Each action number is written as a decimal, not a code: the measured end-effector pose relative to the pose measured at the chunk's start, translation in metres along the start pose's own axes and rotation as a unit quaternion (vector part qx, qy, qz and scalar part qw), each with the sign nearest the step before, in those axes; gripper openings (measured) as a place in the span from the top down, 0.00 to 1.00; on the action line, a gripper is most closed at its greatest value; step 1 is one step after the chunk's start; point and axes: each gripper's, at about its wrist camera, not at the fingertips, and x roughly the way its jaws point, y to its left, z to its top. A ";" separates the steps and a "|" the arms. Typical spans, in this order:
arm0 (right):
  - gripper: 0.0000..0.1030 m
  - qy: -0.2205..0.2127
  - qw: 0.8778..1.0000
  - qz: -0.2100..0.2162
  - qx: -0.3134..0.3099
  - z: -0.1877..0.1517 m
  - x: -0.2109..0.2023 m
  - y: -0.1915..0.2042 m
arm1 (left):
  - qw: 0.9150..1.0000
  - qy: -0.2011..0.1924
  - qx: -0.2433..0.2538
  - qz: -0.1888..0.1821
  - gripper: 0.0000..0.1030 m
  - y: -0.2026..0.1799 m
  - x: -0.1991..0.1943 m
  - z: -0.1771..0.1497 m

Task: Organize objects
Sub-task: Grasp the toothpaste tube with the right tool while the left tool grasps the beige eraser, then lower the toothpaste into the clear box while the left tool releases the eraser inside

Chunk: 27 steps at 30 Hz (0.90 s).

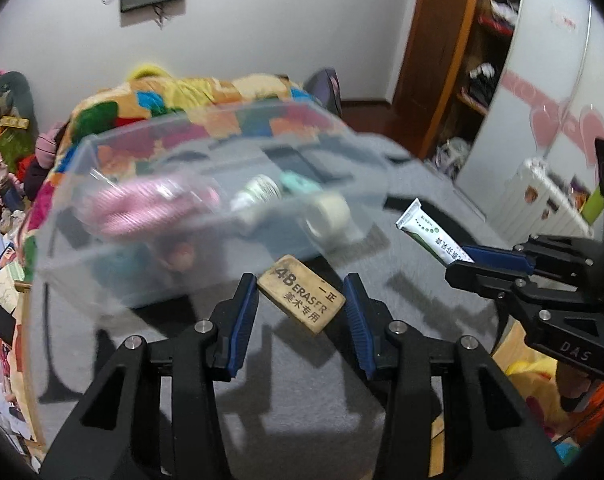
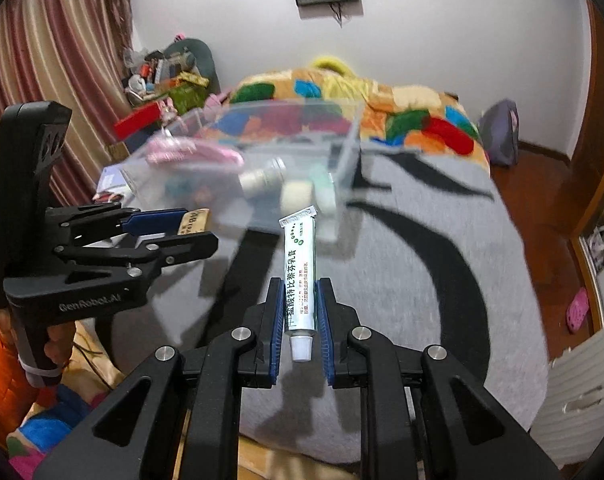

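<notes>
Left wrist view: the left gripper (image 1: 302, 300) holds a tan eraser (image 1: 301, 299) between its blue pads, spread wide, each pad touching one end.
Eraser print: "4B ERASER" plus Chinese characters.
Eraser axis: long side runs across the gap, slanting down to the right.
Right wrist view: the right gripper (image 2: 300, 310) pinches a white ointment tube (image 2: 299, 276) near its cap.
Tube axis: along the fingers, cap toward the camera, crimped end toward the clear plastic bin (image 2: 261, 168).
Tube print: green Chinese lettering.
Gripper markings: "GenRobot.AI", "DAS".
Setting: both items above the grey bed cover (image 2: 422, 280), near the bin.
</notes>
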 end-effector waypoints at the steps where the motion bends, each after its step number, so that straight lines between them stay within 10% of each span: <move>1: 0.86 -0.007 1.000 0.000 -0.003 0.004 -0.003 0.002 | 1.000 -0.009 -0.002 0.002 0.58 0.003 -0.006 0.003; 12: 0.86 -0.047 0.999 -0.016 -0.012 0.071 0.016 0.012 | 0.999 -0.024 -0.011 0.017 0.58 0.041 -0.002 0.058; 27: 0.86 0.025 0.999 -0.013 -0.015 0.103 0.089 0.014 | 1.000 0.015 -0.018 0.014 0.54 0.054 0.032 0.070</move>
